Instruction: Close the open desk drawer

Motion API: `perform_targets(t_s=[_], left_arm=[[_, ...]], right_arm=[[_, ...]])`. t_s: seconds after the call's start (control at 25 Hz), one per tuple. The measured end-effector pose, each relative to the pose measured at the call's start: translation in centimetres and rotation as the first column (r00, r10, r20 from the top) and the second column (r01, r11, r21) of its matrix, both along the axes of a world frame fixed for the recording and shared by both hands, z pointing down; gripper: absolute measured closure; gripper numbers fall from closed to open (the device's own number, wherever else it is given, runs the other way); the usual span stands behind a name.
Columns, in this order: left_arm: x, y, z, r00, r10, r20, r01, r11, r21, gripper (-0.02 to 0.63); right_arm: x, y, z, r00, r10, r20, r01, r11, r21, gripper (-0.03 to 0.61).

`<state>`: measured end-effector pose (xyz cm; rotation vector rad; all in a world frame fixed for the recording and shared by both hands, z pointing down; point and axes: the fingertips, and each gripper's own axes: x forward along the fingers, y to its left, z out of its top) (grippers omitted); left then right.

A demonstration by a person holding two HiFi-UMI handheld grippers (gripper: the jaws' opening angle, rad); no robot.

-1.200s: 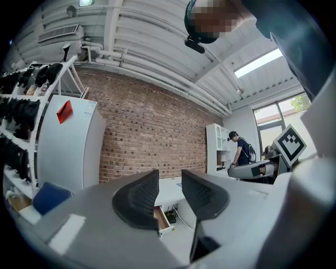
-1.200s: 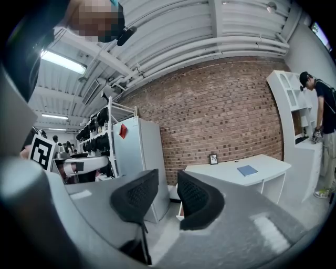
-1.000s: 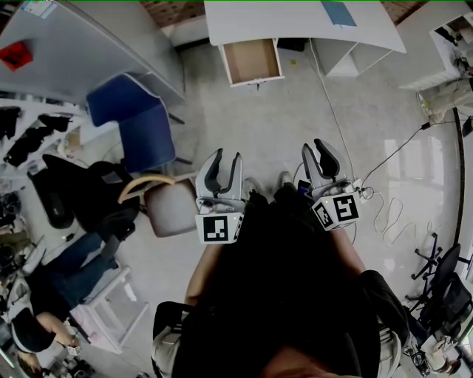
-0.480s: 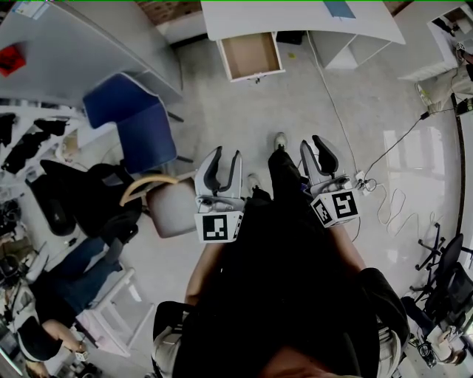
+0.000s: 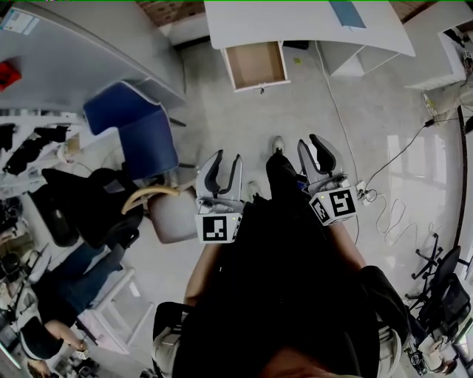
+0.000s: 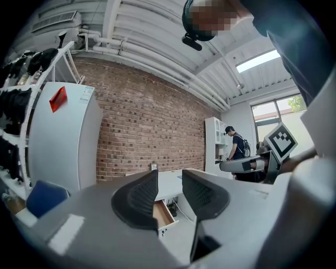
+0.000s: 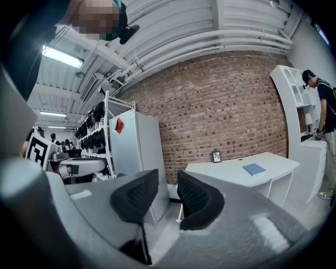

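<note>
Standing at the left, a blue chair (image 5: 137,129) is seen. The left gripper (image 5: 226,159) is held with jaws parted on air. Well ahead, the desk drawer (image 5: 256,65) is pulled out from the white desk (image 5: 295,22), only its bare brown bottom shown. The right gripper (image 5: 314,151) is likewise held parted, gripping nothing.

White curved bench (image 5: 295,22) up against the brick wall. On its top, a flat blue book (image 5: 347,13) lies toward the right end, and a small dark picture frame (image 7: 217,156) stands at the back edge. Its open white drawer with a brown bottom (image 5: 255,64) juts out over the pale glossy floor (image 5: 295,111). Down there: a white power strip (image 5: 364,194) and, at left, a blue upholstered chair (image 5: 137,129).
</note>
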<state>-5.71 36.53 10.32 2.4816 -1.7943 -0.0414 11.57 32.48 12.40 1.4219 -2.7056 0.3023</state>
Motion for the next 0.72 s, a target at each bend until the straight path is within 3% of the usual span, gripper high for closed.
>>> perform_targets(t_s=[0.56,0.72], left_arm=[[3.6,-12.5,0.3,0.999,-0.023,0.038,0.024,0.999,-0.039,0.445],[4.6,-15.3,1.0,0.996,-0.029,0.084,0.034,0.998,-0.062,0.442]], right_arm=[[2.4,-13.4,2.0,0.99,-0.123,-0.064,0.12,0.992,-0.044,0.46],[2.9,-16.2,3.6,0.981,-0.176,-0.081,0.171,0.983,-0.069,0.46]])
